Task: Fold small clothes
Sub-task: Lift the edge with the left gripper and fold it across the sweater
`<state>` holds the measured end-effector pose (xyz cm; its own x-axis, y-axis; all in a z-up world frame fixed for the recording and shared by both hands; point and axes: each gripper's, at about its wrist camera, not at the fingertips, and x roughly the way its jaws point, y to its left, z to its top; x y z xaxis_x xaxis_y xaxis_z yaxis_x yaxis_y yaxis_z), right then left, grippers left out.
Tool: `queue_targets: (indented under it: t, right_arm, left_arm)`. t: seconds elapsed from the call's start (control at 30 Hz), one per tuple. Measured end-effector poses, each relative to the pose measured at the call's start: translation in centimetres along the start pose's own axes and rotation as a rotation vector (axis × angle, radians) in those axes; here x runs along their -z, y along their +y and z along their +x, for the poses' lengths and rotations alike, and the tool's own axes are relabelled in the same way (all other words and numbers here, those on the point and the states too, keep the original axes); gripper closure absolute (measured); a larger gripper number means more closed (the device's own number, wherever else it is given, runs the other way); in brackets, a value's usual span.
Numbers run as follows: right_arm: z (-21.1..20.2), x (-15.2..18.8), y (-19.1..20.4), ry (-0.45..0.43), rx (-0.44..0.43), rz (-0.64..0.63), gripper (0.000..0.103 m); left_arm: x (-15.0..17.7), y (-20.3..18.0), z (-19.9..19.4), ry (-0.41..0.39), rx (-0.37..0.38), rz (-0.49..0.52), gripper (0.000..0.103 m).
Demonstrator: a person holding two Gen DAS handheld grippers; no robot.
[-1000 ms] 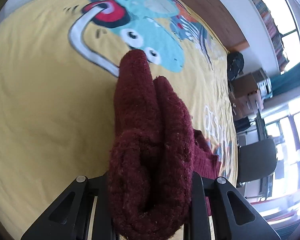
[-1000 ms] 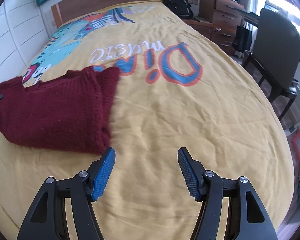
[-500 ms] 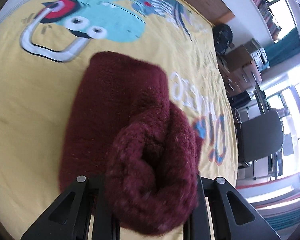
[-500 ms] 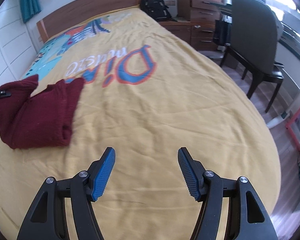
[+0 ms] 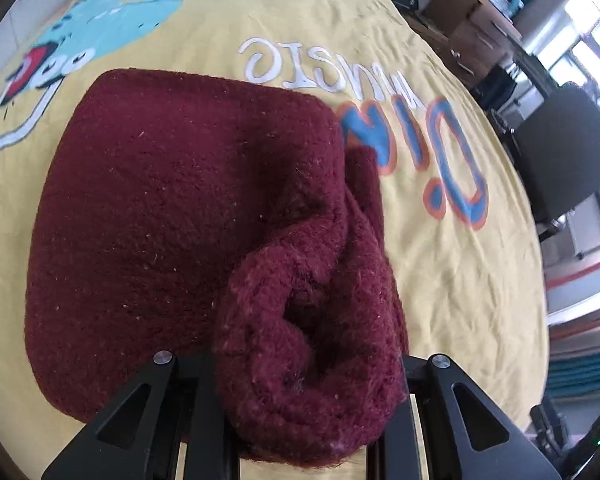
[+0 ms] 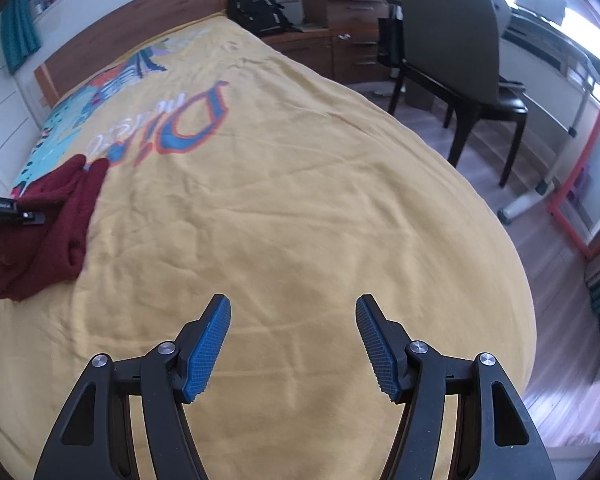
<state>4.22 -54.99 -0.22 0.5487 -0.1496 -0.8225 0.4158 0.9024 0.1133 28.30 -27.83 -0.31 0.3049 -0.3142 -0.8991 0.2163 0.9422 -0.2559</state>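
Note:
A dark red knitted sweater (image 5: 172,208) lies folded on the yellow bedspread (image 5: 452,272). My left gripper (image 5: 308,392) is shut on a bunched fold of it, and the wool hides the pads. In the right wrist view the same sweater (image 6: 56,216) sits at the far left of the bed, with the left gripper (image 6: 24,214) clamped on its near edge. My right gripper (image 6: 294,344) hangs open over bare bedspread (image 6: 300,208), well right of the sweater, with nothing between its blue pads (image 6: 208,348).
The bedspread carries a cartoon print (image 5: 112,12) and large lettering (image 6: 168,128). A wooden headboard (image 6: 132,36), a black backpack (image 6: 260,8), drawers (image 6: 352,12) and a dark chair (image 6: 452,52) stand beyond the bed's right edge. Wooden floor (image 6: 540,280) lies to the right.
The left gripper carried the held fold across and over the sweater, which now lies as a doubled, wider block. The right gripper drew away to the right, leaving the sweater smaller at its view's left edge.

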Motion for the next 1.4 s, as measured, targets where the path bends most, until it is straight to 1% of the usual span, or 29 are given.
queue_targets:
  t: [0.1,0.17,0.23,0.27,0.33,0.4,0.5,0.6,0.7,0.77,0.9,1.03,1.1,1.2,1.27,1.33,1.4]
  right_arm:
    - [0.1,0.5,-0.8,0.0,0.0,0.022,0.036]
    - [0.3,0.8,-1.2,-0.002,0.001,0.034,0.036]
    - [0.6,0.9,-1.4,0.004,0.0,0.042,0.036]
    - [0.8,1.1,-1.5,0.009,-0.002,0.047,0.036]
    - [0.8,1.3,-1.6,0.012,-0.003,0.05,0.036]
    - [0.8,1.5,-1.8,0.012,-0.002,0.05,0.036]
    - [0.8,1.8,-2.3,0.013,0.004,0.062,0.036]
    - [0.9,1.9,-2.5,0.013,0.005,0.071,0.036]
    - [1.0,2.0,-2.8,0.015,0.005,0.082,0.036]
    - [0.9,2.1,-3.0,0.015,0.008,0.078,0.036]
    - [0.9,2.3,-4.0,0.015,0.02,0.097,0.036]
    - [0.8,2.7,-4.9,0.014,0.029,0.124,0.036]
    - [0.7,3.1,-5.6,0.018,0.041,0.132,0.036]
    - [0.6,3.4,-6.2,0.02,0.047,0.146,0.036]
    - [0.6,3.5,-6.4,0.018,0.049,0.155,0.036]
    - [0.7,3.6,-6.5,0.02,0.05,0.163,0.036]
    - [0.8,3.6,-6.4,0.022,0.05,0.164,0.036]
  left_arm:
    - [0.1,-1.0,-0.9,-0.031,-0.021,0.003,0.086]
    - [0.0,-1.5,-1.7,-0.055,-0.007,-0.003,0.087]
    - [0.2,-2.4,-1.7,-0.055,0.006,0.002,0.087]
    - [0.5,-3.0,-1.2,-0.041,0.001,0.026,0.087]
    - [1.4,-4.2,0.3,-0.019,-0.032,0.079,0.087]
    - [2.2,-4.8,1.5,-0.011,-0.061,0.106,0.087]
    - [2.7,-5.9,1.5,-0.031,-0.091,0.153,0.087]
    - [3.4,-6.7,1.3,-0.052,-0.096,0.185,0.087]
    - [4.5,-7.2,2.6,-0.043,-0.127,0.237,0.086]
    - [4.7,-7.1,3.2,-0.033,-0.126,0.23,0.087]
    - [5.3,-8.2,2.3,-0.07,-0.151,0.289,0.087]
    - [5.9,-8.5,3.4,-0.055,-0.18,0.325,0.086]
    - [6.0,-8.6,3.8,-0.055,-0.171,0.323,0.086]
    - [5.6,-8.0,3.0,-0.067,-0.1,0.264,0.087]
    - [5.6,-7.8,2.4,-0.074,-0.079,0.256,0.086]
    - [5.7,-7.9,2.3,-0.075,-0.076,0.256,0.086]
    - [5.9,-8.0,2.9,-0.061,-0.088,0.278,0.086]
